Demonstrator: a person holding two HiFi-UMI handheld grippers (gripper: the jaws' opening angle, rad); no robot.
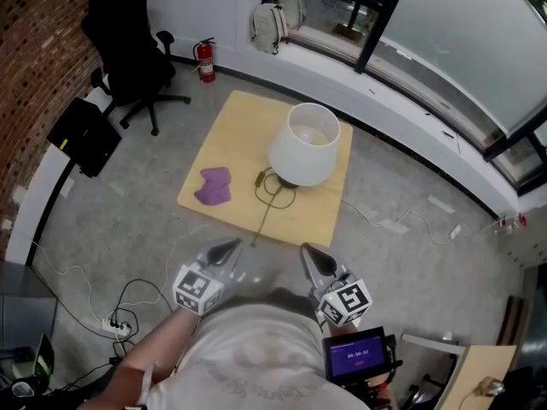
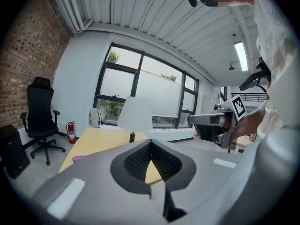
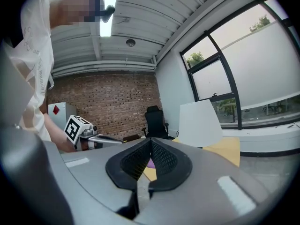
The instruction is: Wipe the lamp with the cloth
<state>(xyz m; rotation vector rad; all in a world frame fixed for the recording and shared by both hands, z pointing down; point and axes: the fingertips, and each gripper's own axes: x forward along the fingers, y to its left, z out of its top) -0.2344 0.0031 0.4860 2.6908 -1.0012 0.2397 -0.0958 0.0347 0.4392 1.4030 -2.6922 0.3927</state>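
1. Starting nearest the person, the left gripper (image 1: 229, 246) and the right gripper (image 1: 309, 251) are held side by side over the grey floor, just short of the table's near edge. Each carries a cube with black-and-white square markers.
2. Both pairs of smooth grey jaws are closed so that the tips meet. Behind the tips the black ribbed pads bow apart, leaving a small diamond-shaped gap. Nothing is gripped by either.
3. A small dark screen (image 1: 359, 354) is seen near the right gripper; its pale digits are too small to be read.
4. A square table (image 1: 248, 114) of light, smooth wood is set on the speckled floor beyond the grippers.
5. The cloth (image 1: 214, 186), purple, soft and crumpled, is laid on the near-left part of the tabletop, left of the lamp and apart from it.
6. The lamp (image 1: 303, 148) is stood right of centre on the table. It has a smooth white tapered shade, open at the top. A thin dark cord (image 1: 272, 196) is looped at its near-left side and run off the near edge.
7. Farther off, a black office chair (image 1: 128, 49) is placed at the left by a red brick wall (image 1: 34, 67). A red fire extinguisher (image 1: 206, 61) is set against the white wall, and a pale backpack (image 1: 271, 26) is left on the window ledge. No label there is legible.
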